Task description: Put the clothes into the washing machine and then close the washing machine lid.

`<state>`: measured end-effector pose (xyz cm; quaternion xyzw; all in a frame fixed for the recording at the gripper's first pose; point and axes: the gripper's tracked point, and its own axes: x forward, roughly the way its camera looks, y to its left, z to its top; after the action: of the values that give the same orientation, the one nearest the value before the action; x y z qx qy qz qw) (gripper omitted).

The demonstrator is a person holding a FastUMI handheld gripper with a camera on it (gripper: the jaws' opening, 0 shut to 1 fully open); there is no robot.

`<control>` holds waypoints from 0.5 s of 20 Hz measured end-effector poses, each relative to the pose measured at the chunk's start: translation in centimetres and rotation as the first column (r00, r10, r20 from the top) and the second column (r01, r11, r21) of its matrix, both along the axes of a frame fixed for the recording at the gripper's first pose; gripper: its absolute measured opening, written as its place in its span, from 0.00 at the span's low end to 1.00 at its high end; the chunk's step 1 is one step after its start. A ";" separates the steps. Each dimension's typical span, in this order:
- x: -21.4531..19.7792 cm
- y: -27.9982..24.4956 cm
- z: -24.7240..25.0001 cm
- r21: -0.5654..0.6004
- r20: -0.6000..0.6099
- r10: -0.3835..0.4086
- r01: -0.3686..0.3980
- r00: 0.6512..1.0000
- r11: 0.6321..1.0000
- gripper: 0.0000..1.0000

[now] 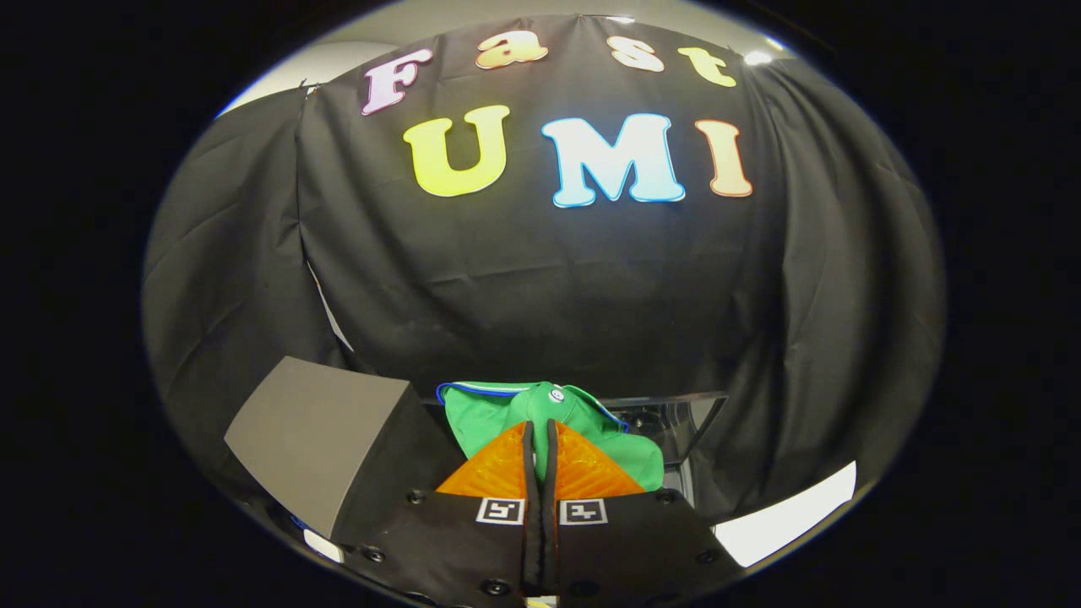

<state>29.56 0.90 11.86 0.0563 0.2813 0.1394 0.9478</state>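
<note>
Green cloth (498, 414) hangs pinched in the closed tongs (540, 439), near the washer (676, 422) opening beyond on the right. Soft, light and floppy, it looks best held by a bunched fold.

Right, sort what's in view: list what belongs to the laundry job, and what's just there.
Belongs to the job:
- green garment, pinched between the closed jaws of the gripper
- grey washing machine lid, raised, beside the gripper
- dark washer opening, just beyond the garment

Just there:
- black cloth wall behind everything
</note>
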 end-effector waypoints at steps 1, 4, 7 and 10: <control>-0.3 0.0 -0.9 -0.002 -0.010 0.000 0.000 1.000 1.000 0.01; -0.6 0.2 -3.6 -0.003 -0.046 0.003 -0.003 0.999 1.000 0.01; -1.0 0.3 -6.3 -0.010 -0.078 0.004 -0.005 0.997 1.000 0.01; -1.0 0.5 -8.7 -0.024 -0.104 0.005 -0.008 0.995 1.000 0.01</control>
<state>28.51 1.39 3.12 0.0508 0.3319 0.1360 0.9321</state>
